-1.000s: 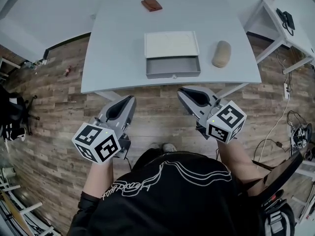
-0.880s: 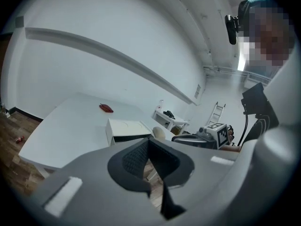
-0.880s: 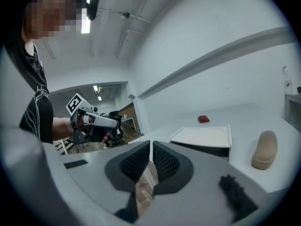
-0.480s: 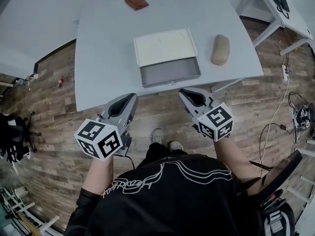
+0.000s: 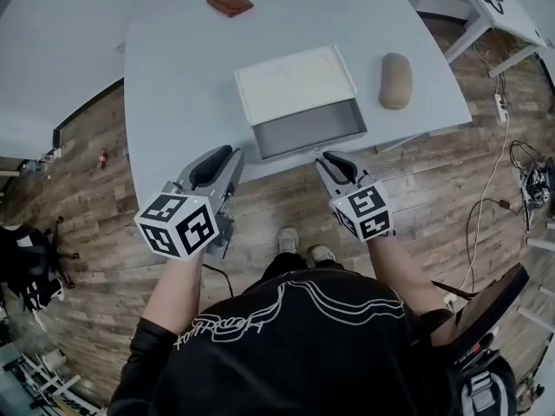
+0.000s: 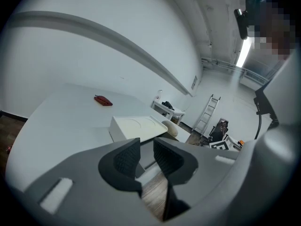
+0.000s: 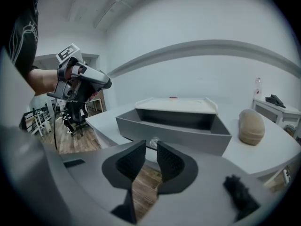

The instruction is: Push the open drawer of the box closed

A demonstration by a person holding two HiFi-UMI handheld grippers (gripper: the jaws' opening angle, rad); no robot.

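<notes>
Now | drawer (image 5: 314, 130) just ahead of right gripper (image 5: 331, 158) | gripper released, jaws slightly apart

No readable text was found.
A white script print on the black shirt (image 5: 286, 341) was illegible; the left marker cube (image 5: 178, 225) and right marker cube (image 5: 364, 213) bore only square patterns.

My right gripper (image 7: 151, 150) is matt grey plastic with black, finely textured pads (image 7: 130, 163), the desk (image 5: 173, 102) looks smooth matt white, the box (image 5: 295, 78) a faintly satin off-white shell over its matt grey drawer (image 5: 312, 130), the lump (image 5: 395, 81) at the desk's right edge soft-looking beige cloth, and the floor (image 5: 87, 224) grainy wood planks.
</notes>
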